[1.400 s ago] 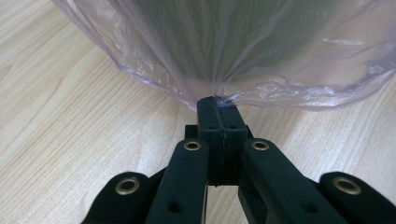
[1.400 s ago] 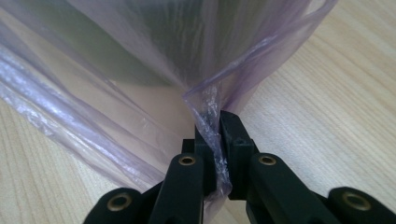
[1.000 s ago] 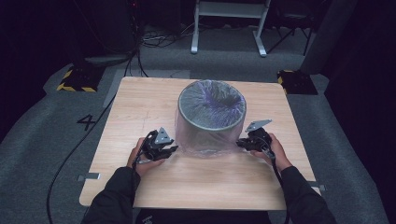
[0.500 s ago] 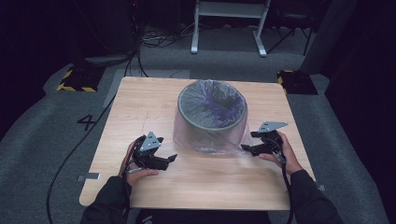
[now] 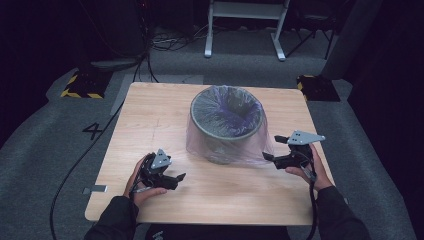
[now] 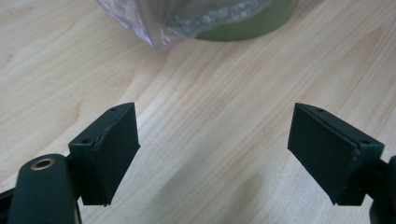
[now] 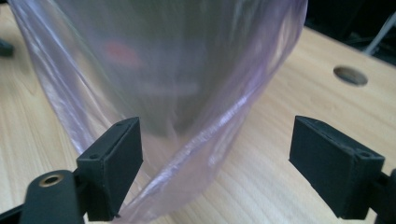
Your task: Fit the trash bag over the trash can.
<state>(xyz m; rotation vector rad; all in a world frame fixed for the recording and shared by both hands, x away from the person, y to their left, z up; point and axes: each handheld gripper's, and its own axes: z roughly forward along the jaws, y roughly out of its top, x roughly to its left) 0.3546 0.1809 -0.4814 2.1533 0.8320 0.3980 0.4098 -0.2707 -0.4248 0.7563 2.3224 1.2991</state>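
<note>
Both claws open beside the bagged bin

A dark bin (image 5: 226, 125) with a thin pink bag (image 5: 200, 142) pulled over it stands mid-tabletop (image 5: 150, 115). The left claw (image 5: 176, 179), at about 8 o'clock from the bin, has just opened wide with bare wood between its jaws. The right claw (image 5: 272, 148), at 4 o'clock, has just opened wide too, with loose bag plastic hanging by one jaw

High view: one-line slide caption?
Both grippers, left gripper and right gripper, open beside a bag-lined bin on the table.
</note>
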